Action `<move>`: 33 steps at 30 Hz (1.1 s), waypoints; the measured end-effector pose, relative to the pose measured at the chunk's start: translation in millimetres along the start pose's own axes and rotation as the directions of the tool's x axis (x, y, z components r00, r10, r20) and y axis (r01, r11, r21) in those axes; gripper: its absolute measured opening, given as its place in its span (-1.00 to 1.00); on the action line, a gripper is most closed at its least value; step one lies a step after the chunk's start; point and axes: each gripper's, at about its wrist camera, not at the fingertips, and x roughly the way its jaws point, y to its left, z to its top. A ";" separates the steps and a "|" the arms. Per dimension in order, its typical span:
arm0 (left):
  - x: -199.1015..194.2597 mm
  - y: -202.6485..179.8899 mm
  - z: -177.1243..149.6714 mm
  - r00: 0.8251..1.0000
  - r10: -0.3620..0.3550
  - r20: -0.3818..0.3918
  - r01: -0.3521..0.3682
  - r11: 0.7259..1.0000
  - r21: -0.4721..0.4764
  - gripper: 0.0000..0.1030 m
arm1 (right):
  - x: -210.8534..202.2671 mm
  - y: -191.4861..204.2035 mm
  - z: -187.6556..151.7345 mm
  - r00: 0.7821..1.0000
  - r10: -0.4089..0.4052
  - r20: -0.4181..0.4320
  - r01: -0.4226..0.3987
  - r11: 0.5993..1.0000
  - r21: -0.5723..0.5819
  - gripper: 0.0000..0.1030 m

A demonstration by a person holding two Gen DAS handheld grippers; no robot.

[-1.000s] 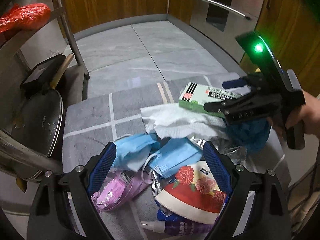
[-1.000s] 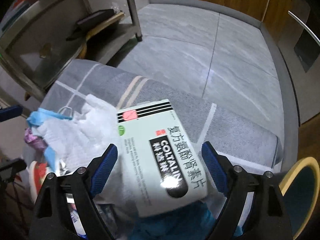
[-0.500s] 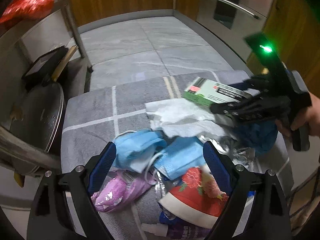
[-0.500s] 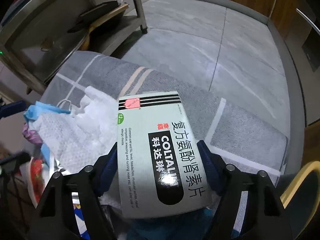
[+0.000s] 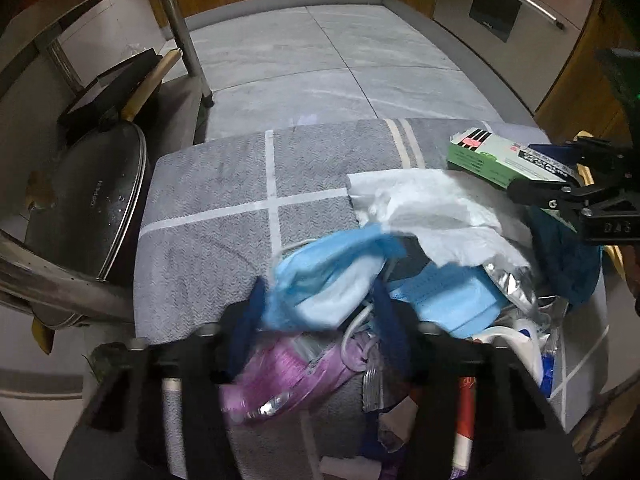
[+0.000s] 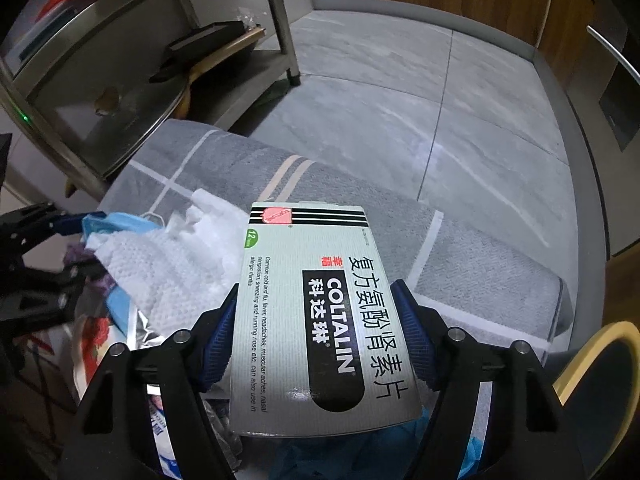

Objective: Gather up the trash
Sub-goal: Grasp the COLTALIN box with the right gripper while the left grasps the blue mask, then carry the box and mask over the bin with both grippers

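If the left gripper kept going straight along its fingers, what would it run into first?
Probably the crumpled blue face mask already between the left gripper's closing fingers; just beyond lies the grey towel, though depth is uncertain.

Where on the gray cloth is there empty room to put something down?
The gray cloth is bare on its far left part, between the dark pan lid and the white tissue, up to the floor-side edge. The near right side is crowded: blue mask, purple wrapper, foil, medicine box.
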 end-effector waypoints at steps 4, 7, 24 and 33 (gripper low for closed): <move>-4.5 -2.4 -1.5 1.000 -0.018 -0.004 0.018 0.999 0.027 -0.51 | -5.3 2.4 -1.7 1.000 -0.012 0.009 0.012 1.000 -0.013 0.42; -13.3 -5.7 -1.8 1.000 -0.019 0.013 0.018 0.999 0.052 -0.57 | -13.1 5.6 -2.2 1.000 -0.016 0.023 0.016 1.000 -0.013 0.42; -111.9 -5.9 -16.4 0.979 -0.073 0.190 0.072 0.997 0.015 -0.59 | -110.8 31.4 -32.4 0.980 -0.061 0.192 0.055 0.998 0.035 0.42; -162.7 -16.9 -21.1 0.951 -0.103 0.290 0.093 0.994 0.048 -0.58 | -152.5 36.7 -54.7 0.958 -0.095 0.271 0.074 0.993 0.087 0.41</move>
